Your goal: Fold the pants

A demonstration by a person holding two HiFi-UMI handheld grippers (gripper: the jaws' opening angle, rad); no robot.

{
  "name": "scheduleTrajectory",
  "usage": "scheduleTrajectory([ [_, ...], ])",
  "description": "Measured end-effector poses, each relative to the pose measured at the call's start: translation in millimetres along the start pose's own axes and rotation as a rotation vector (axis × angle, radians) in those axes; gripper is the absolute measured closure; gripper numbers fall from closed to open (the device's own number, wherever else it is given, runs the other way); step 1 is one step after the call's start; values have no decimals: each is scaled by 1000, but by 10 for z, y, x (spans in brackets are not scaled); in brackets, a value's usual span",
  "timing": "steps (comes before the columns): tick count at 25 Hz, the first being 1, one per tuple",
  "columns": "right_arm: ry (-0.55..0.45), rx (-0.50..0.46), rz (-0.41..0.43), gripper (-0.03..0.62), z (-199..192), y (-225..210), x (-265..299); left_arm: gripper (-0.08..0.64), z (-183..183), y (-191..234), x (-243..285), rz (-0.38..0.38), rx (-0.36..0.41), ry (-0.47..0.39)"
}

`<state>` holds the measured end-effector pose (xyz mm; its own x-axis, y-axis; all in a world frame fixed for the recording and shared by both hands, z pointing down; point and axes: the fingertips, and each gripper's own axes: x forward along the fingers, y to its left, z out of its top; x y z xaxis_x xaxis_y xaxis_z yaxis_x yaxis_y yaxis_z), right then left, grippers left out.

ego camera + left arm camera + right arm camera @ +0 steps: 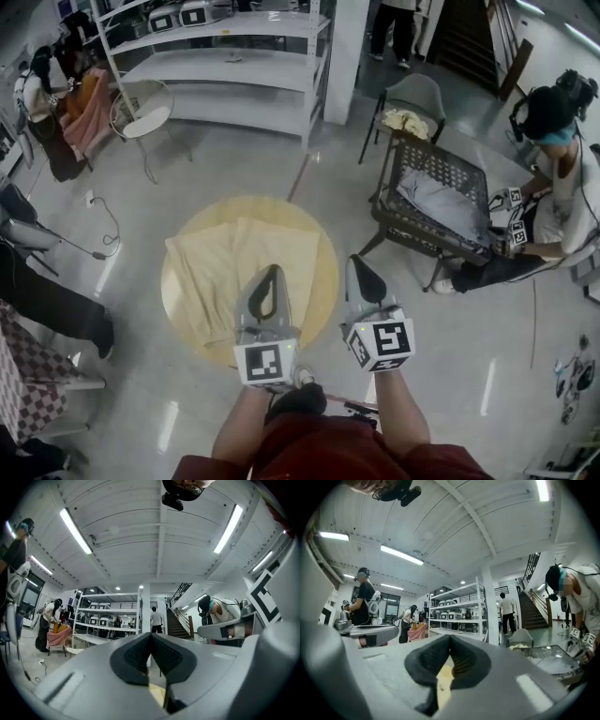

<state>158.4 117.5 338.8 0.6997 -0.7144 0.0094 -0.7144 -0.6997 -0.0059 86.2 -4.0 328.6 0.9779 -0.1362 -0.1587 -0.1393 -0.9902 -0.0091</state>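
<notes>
Pale yellow pants (220, 267) lie spread flat on a round wooden table (323, 291) in the head view. My left gripper (273, 272) hovers over the near right part of the pants, jaws shut and empty. My right gripper (355, 262) hangs by the table's right rim, just off the cloth, also shut with nothing in it. In the left gripper view the dark pads (140, 656) meet along a closed seam, with a strip of yellow showing below. The right gripper view shows the same: closed pads (461, 660) and a sliver of yellow underneath.
A black mesh table (427, 169) holding a grey garment (441, 202) stands to the right, with a seated person (562, 197) working beside it. White shelving (225, 56) and a grey chair (412, 98) stand at the back. A round white chair (141, 117) stands at back left.
</notes>
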Motion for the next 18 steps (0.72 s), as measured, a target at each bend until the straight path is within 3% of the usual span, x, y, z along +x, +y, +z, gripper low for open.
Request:
scheduleTrajectory([
  [11,7,-40,135,591,103,21,779,554,12,346,476,121,-9,-17],
  [18,8,-49,266,591,90,356,1150,554,47,709,348,250,24,-16],
])
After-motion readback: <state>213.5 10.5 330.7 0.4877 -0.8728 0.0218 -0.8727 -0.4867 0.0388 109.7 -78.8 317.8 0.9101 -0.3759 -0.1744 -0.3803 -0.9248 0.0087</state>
